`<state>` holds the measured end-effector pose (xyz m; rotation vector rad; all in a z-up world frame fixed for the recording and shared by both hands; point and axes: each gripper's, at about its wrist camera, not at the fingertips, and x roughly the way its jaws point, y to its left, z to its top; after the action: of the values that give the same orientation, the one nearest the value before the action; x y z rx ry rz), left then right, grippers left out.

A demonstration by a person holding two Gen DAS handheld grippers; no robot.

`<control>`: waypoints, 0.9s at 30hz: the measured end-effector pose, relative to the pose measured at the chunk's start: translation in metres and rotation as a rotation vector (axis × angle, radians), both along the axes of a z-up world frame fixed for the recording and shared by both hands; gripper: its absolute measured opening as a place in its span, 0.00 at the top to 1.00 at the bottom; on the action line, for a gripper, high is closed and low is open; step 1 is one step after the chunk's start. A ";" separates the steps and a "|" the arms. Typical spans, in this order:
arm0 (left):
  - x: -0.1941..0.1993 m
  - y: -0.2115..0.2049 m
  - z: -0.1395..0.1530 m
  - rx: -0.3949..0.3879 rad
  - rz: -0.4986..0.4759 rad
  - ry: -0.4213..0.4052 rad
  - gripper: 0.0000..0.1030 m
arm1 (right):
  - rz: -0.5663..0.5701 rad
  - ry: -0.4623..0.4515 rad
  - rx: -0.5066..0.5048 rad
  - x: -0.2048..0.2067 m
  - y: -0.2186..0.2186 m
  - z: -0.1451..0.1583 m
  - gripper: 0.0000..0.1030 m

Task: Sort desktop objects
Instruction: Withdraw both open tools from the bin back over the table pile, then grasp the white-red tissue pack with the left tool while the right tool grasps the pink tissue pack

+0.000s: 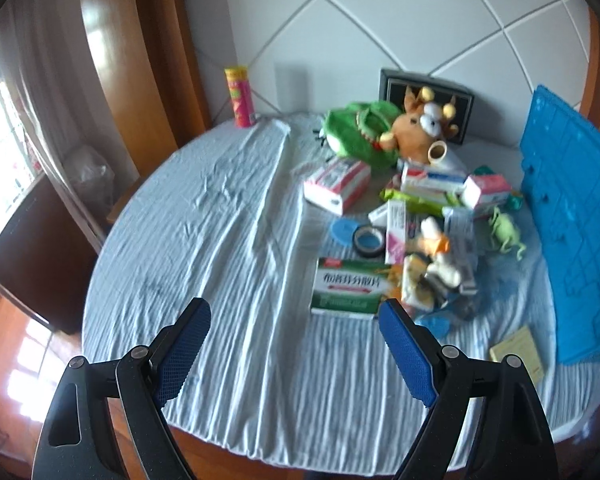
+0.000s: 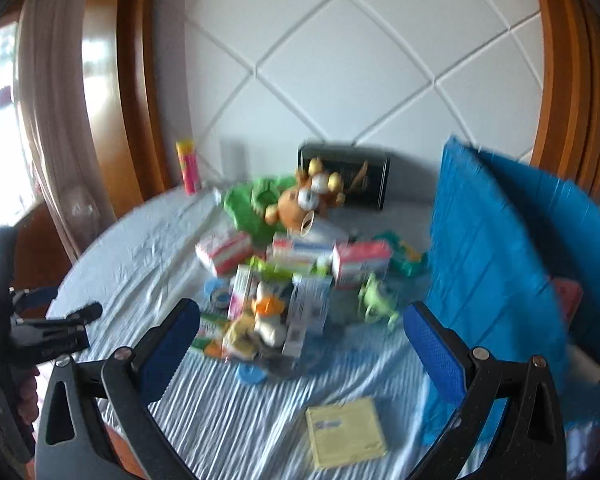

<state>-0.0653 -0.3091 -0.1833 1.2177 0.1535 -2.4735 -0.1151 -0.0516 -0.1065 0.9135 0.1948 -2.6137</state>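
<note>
While your left gripper [image 1: 295, 320] hangs above the near part of the cloth-covered round table [image 1: 204, 216], its blue pads are spread wide with nothing between them. Your right gripper [image 2: 302, 326] is just as wide apart and empty, held over the table's near edge.

The things to sort sit in one heap toward the far right of the cloth. Nearest your left gripper lies a green-and-white medicine box [image 1: 350, 286], flat, with a roll of black tape [image 1: 368, 241] just behind it and a blue disc [image 1: 345, 229] beside that. A white duck toy [image 1: 434, 240] rests on the boxes at the heap's middle (blurred in the right view). Further back a red-and-white box [image 1: 337, 185] lies tilted, near a green plush [image 1: 360, 130] and an orange giraffe plush [image 1: 420, 126]. A small green frog figure [image 1: 505, 232] sits at the heap's right side.

A yellow sticky-note pad [image 2: 346, 432] lies apart, near your right gripper. A blue mat [image 1: 572, 224] stands upright on the right, and a pink-and-yellow can [image 1: 241, 97] stands alone at the far left.
</note>
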 end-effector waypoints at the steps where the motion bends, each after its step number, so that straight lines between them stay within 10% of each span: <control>1: -0.001 -0.002 -0.004 0.005 -0.004 -0.009 0.16 | -0.007 -0.021 0.011 -0.003 -0.005 -0.007 0.00; 27: -0.118 -0.045 -0.051 0.049 -0.002 -0.122 0.16 | -0.059 -0.261 0.101 -0.134 -0.022 -0.095 0.00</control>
<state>-0.1830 -0.3538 -0.2342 1.3850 0.1804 -2.4019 -0.2489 -0.0739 -0.2016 1.3018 0.2347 -2.5238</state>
